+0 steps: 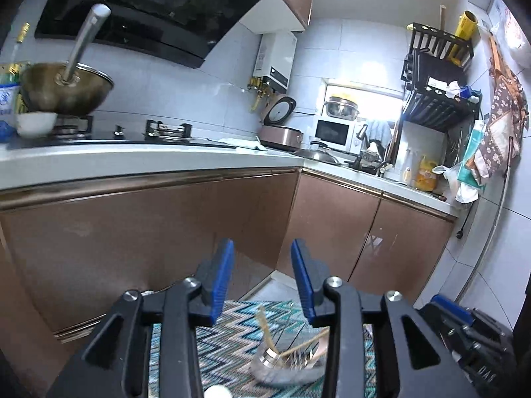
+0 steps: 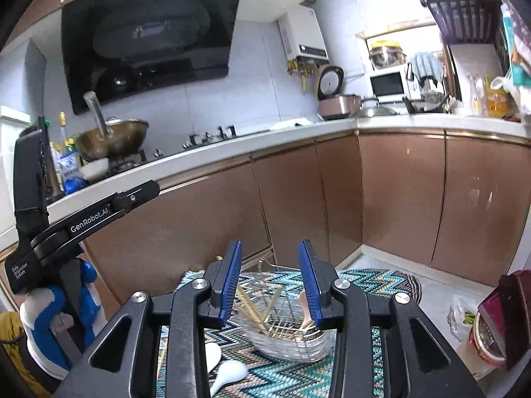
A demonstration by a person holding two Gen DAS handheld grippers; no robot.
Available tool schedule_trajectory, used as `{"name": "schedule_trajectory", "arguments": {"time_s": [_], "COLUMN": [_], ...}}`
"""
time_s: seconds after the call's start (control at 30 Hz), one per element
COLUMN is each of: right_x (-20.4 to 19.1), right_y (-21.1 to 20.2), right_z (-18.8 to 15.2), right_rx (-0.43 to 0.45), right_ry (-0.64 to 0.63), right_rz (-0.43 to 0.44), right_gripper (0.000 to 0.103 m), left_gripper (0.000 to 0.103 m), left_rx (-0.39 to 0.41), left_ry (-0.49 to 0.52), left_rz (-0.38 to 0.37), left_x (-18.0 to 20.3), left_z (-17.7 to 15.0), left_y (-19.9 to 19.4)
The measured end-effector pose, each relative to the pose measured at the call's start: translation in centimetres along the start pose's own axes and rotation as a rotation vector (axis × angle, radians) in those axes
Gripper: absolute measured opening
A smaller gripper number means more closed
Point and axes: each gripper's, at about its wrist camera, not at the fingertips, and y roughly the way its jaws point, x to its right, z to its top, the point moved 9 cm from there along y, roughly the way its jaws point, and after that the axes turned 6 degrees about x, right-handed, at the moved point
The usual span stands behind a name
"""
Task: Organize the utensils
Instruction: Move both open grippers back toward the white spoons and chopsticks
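Observation:
A clear glass bowl with a wire rack in it sits on a zigzag-patterned mat on the floor. Several wooden chopsticks and a spoon stand tilted in it. Two white ceramic spoons lie on the mat to its left. My right gripper is open and empty above the bowl. My left gripper is open and empty, raised above the mat; the bowl with chopsticks shows below it. The left gripper's body appears at the left of the right wrist view.
Brown cabinet doors under a white counter stand behind the mat. A wok sits on the stove. A rice cooker and microwave are in the corner. A red bag is on the floor at right.

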Motion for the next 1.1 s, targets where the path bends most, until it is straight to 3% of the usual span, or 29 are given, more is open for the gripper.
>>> {"name": "schedule_trajectory", "arguments": {"time_s": [0.27,0.6,0.83,1.1], "right_x": [-3.4,-6.2,-8.0,-7.4], "right_y": [-5.6,-8.8,-9.4,-8.8], "right_z": [0.5,-1.6,-4.5,-6.5], "right_rx": [0.028,0.005,-0.052,-0.103], "right_ry": [-0.003,0.025,0.013,0.031], "right_rz": [0.038,0.074,0.079,0.057], "right_gripper": [0.041,0.043,0.044,0.045], "left_gripper": [0.035,0.035,0.035,0.035], "left_rx": [-0.031,-0.157,-0.26,-0.361], "left_ry": [0.03,0.002,-0.027,-0.076], "left_rz": [0.067,0.132,0.096,0.091], "left_x": [-4.1,-10.3,-11.5,-13.0], "left_z": [0.3,-3.4,-7.2,-11.6], "left_y": [-7.5,-13.3,-14.3,-12.5]}}
